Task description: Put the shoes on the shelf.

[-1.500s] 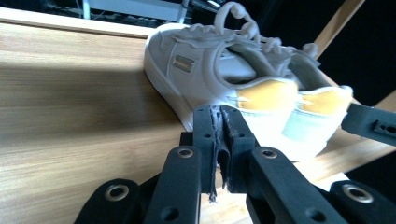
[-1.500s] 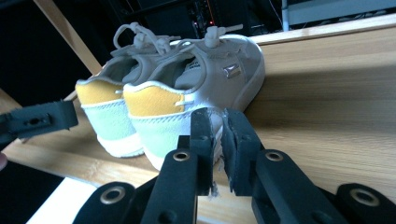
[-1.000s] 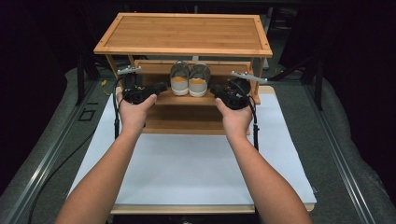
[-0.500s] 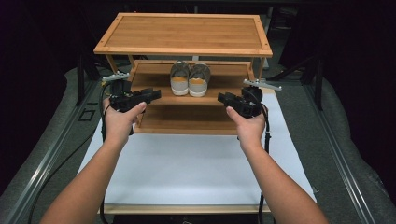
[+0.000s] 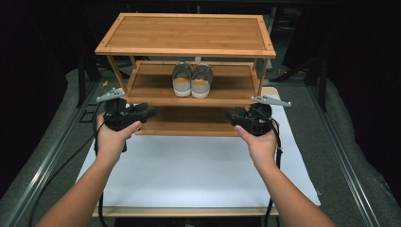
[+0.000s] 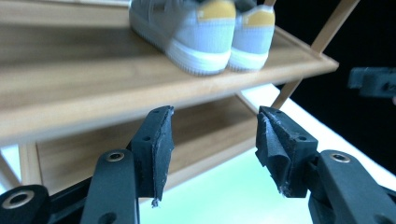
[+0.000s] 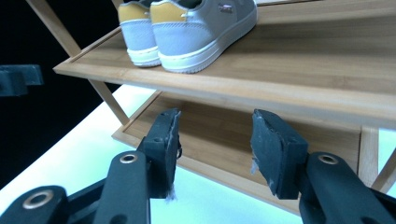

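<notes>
High view. A three-tier bamboo shoe rack (image 5: 187,33) occupies the upper centre of the frame, standing at the far end of a white mat (image 5: 198,170). A pair of grey shoes (image 5: 192,80) with yellow heel tabs sits side by side at the centre of the middle shelf (image 5: 227,85), heels toward the camera. The left gripper (image 5: 150,112), at centre left, and the right gripper (image 5: 228,114), at centre right, are each held in a hand in front of the lower shelf (image 5: 189,124), pointing inward toward one another and well apart from the shoes. Both have just been opening; nothing lies between their jaws.

Left gripper view. The two black jaws rise from the bottom edge and stand wide apart, released, with empty space between the left gripper's (image 6: 212,149) pads. The shoes (image 6: 205,32) appear blurred at the top centre, resting on the middle shelf (image 6: 116,93), above and beyond the jaws. The lower shelf (image 6: 205,135) and the mat (image 6: 224,196) show through the gap. The tip of the other gripper is at the right edge.

Right gripper view. The right gripper's (image 7: 215,149) jaws likewise stand apart and grasp nothing. The shoes (image 7: 187,28) are in the upper left, on the middle shelf (image 7: 289,70); the lower shelf (image 7: 219,140) lies behind the jaws.
</notes>
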The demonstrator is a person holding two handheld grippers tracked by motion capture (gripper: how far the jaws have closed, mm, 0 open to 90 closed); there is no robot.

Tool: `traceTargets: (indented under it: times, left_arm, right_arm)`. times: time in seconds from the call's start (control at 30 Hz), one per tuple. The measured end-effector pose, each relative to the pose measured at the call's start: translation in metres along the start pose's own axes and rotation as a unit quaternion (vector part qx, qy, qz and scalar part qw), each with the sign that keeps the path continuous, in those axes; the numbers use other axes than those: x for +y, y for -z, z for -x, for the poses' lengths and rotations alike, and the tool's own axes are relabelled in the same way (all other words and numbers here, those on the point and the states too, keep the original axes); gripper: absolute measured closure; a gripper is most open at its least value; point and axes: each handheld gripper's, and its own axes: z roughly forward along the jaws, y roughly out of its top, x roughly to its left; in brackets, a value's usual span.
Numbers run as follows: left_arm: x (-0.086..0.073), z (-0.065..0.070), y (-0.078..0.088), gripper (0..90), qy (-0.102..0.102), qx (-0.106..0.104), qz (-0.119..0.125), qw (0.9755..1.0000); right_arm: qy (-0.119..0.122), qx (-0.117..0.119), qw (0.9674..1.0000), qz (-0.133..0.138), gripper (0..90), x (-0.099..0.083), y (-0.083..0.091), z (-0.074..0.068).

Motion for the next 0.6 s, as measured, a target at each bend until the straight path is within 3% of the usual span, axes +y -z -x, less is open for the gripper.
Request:
traceTargets:
  times: [0.03,0.13,0.2,0.43,0.5,0.6]
  left_arm:
    - [-0.004,-0.001,0.002,45.8,0.0,0.0,-0.002,1.0]
    - [-0.015,-0.004,0.008,45.8,-0.004,0.005,-0.004,1.0]
    - [-0.022,-0.006,0.011,45.8,-0.007,0.007,-0.007,0.9999]
    - [-0.046,-0.005,0.025,45.8,0.005,-0.001,0.002,1.0]
    - [-0.053,-0.003,0.026,45.7,-0.001,0.0,-0.007,1.0]
    - [-0.061,0.0,0.028,45.6,-0.013,0.002,-0.019,0.9997]
  right_arm:
    - [0.004,0.001,1.0,-0.007,51.5,-0.003,0.002,0.0]
    - [0.037,-0.023,0.9989,-0.017,51.5,-0.012,0.009,-0.004]
    - [0.044,-0.027,0.9984,-0.023,51.5,-0.017,0.013,-0.005]
    - [0.043,-0.035,0.998,-0.032,51.4,-0.046,0.021,-0.004]
    - [0.038,-0.037,0.998,-0.033,51.5,-0.054,0.023,-0.004]
    - [0.05,-0.043,0.9973,-0.032,51.4,-0.065,0.026,-0.006]
